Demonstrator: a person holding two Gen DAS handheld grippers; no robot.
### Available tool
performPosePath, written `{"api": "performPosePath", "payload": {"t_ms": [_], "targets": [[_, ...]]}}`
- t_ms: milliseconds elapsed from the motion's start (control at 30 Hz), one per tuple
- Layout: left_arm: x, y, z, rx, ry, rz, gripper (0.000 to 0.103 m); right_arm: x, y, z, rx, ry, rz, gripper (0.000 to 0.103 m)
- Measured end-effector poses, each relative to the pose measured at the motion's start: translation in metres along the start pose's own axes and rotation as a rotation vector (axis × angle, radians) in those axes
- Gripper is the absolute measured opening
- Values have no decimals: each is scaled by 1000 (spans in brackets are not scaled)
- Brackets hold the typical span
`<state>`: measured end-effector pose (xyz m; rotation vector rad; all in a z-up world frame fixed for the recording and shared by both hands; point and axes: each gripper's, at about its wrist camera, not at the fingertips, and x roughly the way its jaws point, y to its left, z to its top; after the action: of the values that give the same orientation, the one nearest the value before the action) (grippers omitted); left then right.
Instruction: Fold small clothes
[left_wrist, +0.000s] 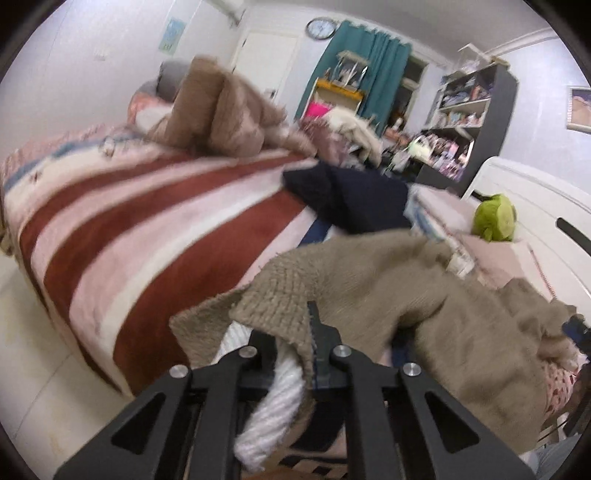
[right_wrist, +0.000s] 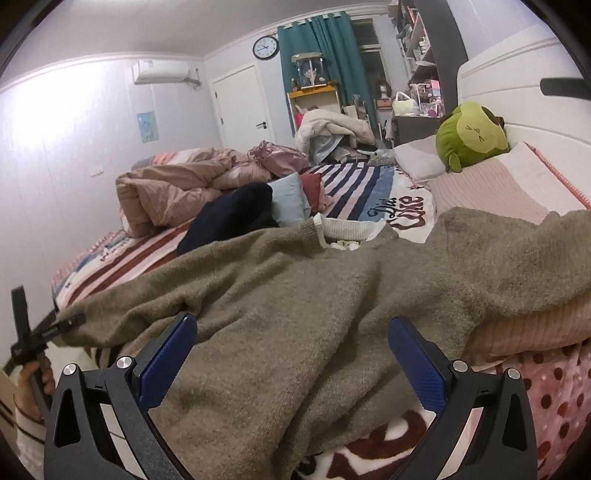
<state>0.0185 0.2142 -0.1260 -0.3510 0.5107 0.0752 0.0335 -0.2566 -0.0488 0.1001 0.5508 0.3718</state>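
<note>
A tan knit sweater (right_wrist: 295, 295) with a white collar (right_wrist: 347, 227) lies spread across the near edge of the bed. My left gripper (left_wrist: 295, 343) is shut on a corner of the sweater (left_wrist: 369, 280), with a white ribbed hem (left_wrist: 273, 402) bunched between its arms. It also shows in the right wrist view (right_wrist: 70, 321), pinching the sweater's left end at the bed's edge. My right gripper (right_wrist: 291, 354) is open, its blue pads (right_wrist: 173, 350) on either side of the sweater's lower part.
The bed (left_wrist: 166, 221) has a red and pink striped blanket. A dark navy garment (right_wrist: 232, 214), folded clothes (right_wrist: 291, 199), a brown duvet (right_wrist: 166, 188) and a green plush toy (right_wrist: 469, 133) lie on it. White headboard (right_wrist: 517, 85) at right. Floor (left_wrist: 33, 332) at left.
</note>
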Motion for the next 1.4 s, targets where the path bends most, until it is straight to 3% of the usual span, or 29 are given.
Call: {"api": "performPosePath", "payload": {"t_ms": [133, 333, 467, 600, 667, 700, 767, 833, 867, 967, 1133, 1267, 1400], "targets": [[-16, -48, 31, 74, -76, -71, 7, -12, -11, -2, 33, -35, 25, 103], [-11, -163, 55, 219, -108, -284, 7, -32, -32, -4, 53, -85, 55, 103], [28, -248, 28, 327, 45, -480, 7, -47, -51, -7, 56, -101, 52, 103], [86, -305, -26, 379, 313, -623, 12, -55, -76, -12, 82, -95, 44, 103], [109, -318, -49, 377, 403, -629, 33, -55, -89, -17, 98, -79, 37, 103], [110, -320, -53, 382, 402, -631, 38, -55, -93, -19, 101, -70, 34, 103], [98, -316, -51, 384, 380, -659, 58, -52, -101, -23, 107, -49, 29, 103], [83, -308, -37, 358, 360, -693, 69, -47, -105, -26, 114, -36, 34, 103], [74, -300, -29, 348, 338, -702, 70, -44, -106, -26, 118, -32, 44, 103], [51, -283, -17, 336, 266, -667, 77, -33, -99, -20, 113, -18, 105, 103], [30, -220, 4, 313, 193, -490, 80, 7, -53, 11, -40, 97, 211, 103], [45, -172, 6, 330, 220, -319, 82, 45, -1, 31, -162, 157, 268, 103], [90, -148, 2, 318, 311, -270, 82, 92, 32, 34, -178, 252, 344, 103]]}}
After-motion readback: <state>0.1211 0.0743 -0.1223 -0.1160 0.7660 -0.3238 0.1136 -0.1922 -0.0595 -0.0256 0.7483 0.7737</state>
